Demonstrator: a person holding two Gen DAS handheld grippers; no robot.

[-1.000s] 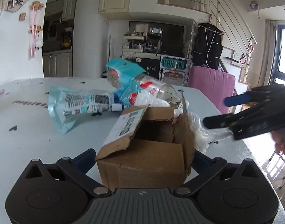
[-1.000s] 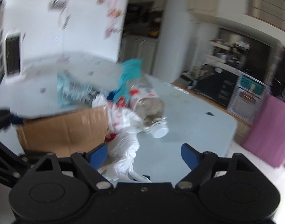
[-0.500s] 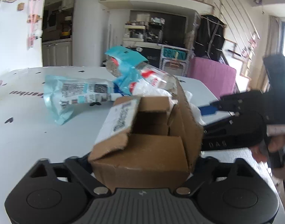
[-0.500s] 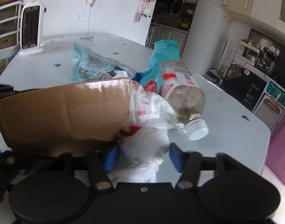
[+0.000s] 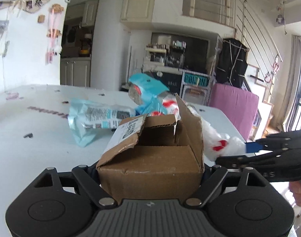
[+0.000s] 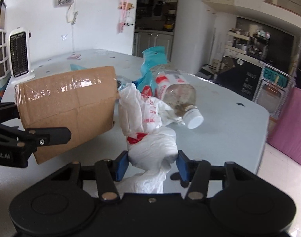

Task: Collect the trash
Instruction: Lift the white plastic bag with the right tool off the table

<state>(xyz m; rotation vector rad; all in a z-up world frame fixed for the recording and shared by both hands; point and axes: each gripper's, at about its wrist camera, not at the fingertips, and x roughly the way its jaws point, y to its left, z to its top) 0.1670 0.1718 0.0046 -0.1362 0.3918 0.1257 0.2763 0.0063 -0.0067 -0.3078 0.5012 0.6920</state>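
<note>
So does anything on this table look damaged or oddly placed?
Yes. The cardboard box in the left claw has ragged, bent-open flaps. The plastic bottle lies on its side with brownish residue inside. The white plastic bag is crumpled.

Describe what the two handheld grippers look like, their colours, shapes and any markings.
Both are black linkage frames with round housings and silver pivot pins. The right gripper has blue finger pads. The left gripper has a ribbed grey centre plate; white lettering marks its side in the right wrist view.
</note>
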